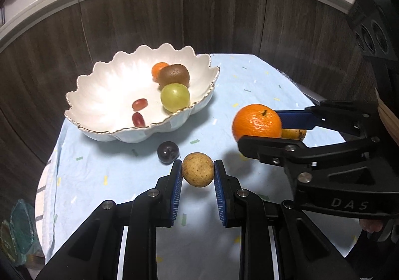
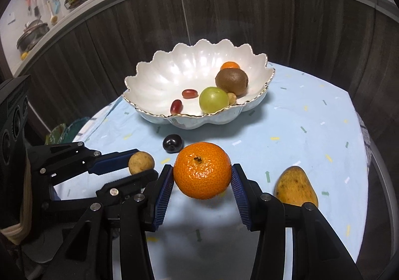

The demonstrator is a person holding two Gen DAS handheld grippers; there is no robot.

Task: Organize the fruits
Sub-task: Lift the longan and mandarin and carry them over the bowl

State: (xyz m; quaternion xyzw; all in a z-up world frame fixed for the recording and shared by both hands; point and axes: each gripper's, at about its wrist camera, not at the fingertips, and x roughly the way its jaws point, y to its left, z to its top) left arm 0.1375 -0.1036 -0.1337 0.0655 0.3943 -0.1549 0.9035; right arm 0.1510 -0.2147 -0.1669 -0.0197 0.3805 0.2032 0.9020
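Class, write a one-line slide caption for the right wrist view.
Right gripper holds a mandarin, left gripper a small brown fruit, before the white bowl.

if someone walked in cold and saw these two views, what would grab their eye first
Probably the bright orange clamped in the right gripper, held above the blue cloth. Next, the small tan fruit pinched in the left gripper beside it. Behind both sits the scalloped white bowl, already holding a kiwi, a green fruit and two red grapes.
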